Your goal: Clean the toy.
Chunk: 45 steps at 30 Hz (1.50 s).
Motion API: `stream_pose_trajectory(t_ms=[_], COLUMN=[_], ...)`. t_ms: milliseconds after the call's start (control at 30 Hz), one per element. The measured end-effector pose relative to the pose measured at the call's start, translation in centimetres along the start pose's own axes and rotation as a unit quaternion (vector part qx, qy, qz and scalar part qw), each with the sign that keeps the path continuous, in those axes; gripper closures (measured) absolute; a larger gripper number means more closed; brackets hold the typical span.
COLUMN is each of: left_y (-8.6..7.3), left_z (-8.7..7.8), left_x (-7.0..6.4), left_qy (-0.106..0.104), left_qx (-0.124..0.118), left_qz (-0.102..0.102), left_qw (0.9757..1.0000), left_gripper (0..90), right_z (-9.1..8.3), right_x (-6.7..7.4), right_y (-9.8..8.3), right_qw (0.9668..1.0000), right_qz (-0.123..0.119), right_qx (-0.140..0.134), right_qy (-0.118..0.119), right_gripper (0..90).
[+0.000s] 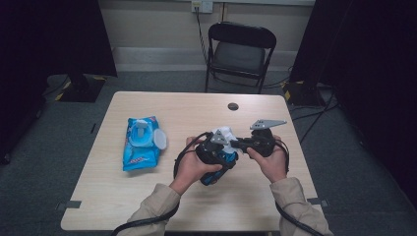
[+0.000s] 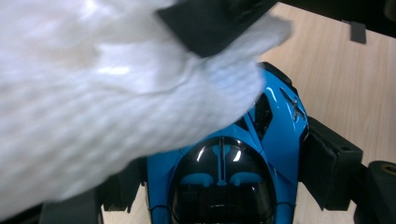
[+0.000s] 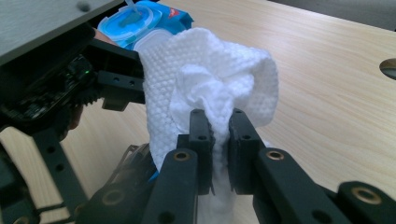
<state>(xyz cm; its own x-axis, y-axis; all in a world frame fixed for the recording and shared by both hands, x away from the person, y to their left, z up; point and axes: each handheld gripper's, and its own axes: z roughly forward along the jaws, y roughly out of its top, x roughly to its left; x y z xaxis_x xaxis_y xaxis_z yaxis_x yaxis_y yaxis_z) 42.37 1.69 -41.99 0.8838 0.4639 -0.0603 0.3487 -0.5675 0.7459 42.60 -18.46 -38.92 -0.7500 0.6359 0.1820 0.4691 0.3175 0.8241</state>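
Right gripper (image 3: 219, 135) pinches wipe (image 3: 210, 79) (car (image 2: 224, 177) half-hidden).

Blue wet-wipe pack (image 1: 141, 143), lid flipped open, lies on the wooden table (image 1: 147, 191) at left. Black folding chair (image 1: 239, 54) stands beyond the far edge.

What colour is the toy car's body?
Bright blue toy car with a black canopy; clearest in the left gripper view.

- A light wood-grain surface (image 1: 147, 196) carries the things.
- A blue wet-wipe pack (image 1: 140, 145) lies flat at about nine o'clock, its round lid flipped open.
- A small dark round hole (image 1: 233, 106) sits near the far edge, toward one o'clock.
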Motion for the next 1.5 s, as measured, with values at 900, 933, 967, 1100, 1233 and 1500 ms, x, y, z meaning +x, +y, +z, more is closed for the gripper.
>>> stream_pose_trajectory(t_ms=[900, 933, 967, 1100, 1233, 1500], left_y=[-0.4, -0.3, -0.2, 0.1, 0.3, 0.8], left_z=[-2.5, -2.5, -2.6, -2.5, -2.4, -2.0], left_x=[2.3, 2.3, 2.2, 2.1, 1.8, 1.4], left_qy=[0.026, 0.025, 0.024, 0.022, 0.016, 0.008], left_qx=[-0.028, -0.029, -0.029, -0.029, -0.032, -0.035], left_qz=[-0.031, -0.029, -0.029, -0.026, -0.024, -0.022], left_qw=[0.9988, 0.9988, 0.9989, 0.999, 0.9991, 0.9991], left_gripper=[24.6, 24.6, 24.6, 24.6, 24.6, 24.6], right_z=[-0.3, -0.3, -0.2, 0.1, 0.6, 1.2], right_x=[-0.8, -0.9, -0.9, -0.9, -0.6, -0.2], right_y=[-2.0, -2.1, -2.1, -2.3, -2.3, -2.5], right_qw=[0.9997, 0.9997, 0.9997, 0.9996, 0.9994, 0.9992], right_qz=[-0.002, -0.001, -0.002, -0.001, -0.008, -0.017], right_qx=[0.023, 0.024, 0.025, 0.028, 0.033, 0.033], right_qy=[-0.002, -0.001, -0.003, 0.002, 0.005, 0.012], right_gripper=[82.4, 82.4, 82.4, 82.4, 82.4, 82.3])
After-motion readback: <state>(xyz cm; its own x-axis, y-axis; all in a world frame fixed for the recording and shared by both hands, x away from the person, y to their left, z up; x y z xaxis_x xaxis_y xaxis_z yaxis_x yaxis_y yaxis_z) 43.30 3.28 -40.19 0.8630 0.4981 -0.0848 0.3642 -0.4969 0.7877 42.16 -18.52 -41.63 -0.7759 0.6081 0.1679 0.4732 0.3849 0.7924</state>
